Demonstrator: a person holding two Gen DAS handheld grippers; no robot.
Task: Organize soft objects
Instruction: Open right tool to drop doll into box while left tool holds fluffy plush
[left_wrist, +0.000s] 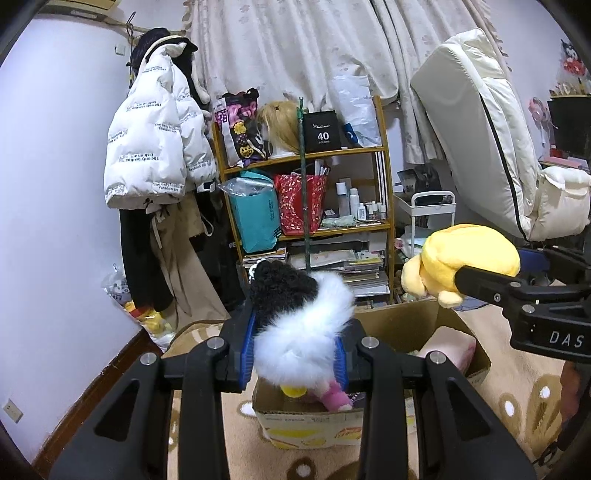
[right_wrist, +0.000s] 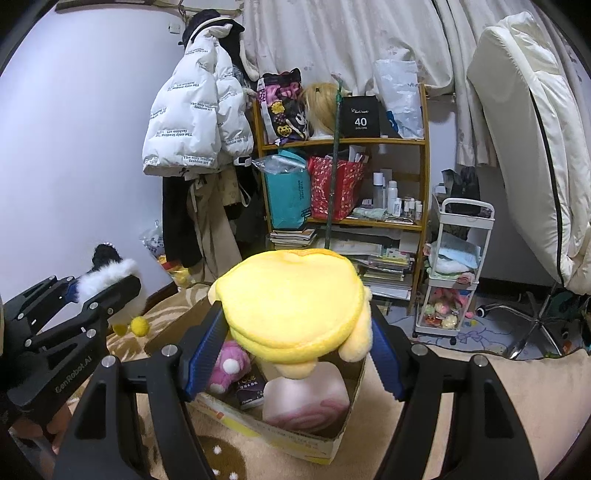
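Left gripper (left_wrist: 299, 350) fingers pinched the light, compressible black-and-white plush (left_wrist: 303, 325); right gripper (right_wrist: 295, 354) fingers pinched the soft yellow plush (right_wrist: 291, 295) at 12 o'clock.

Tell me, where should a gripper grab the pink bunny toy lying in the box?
Grip the pink bunny toy across its round body, coming straight down from above. It lies low in the cardboard box, whose walls block the sides, and only its top shows.
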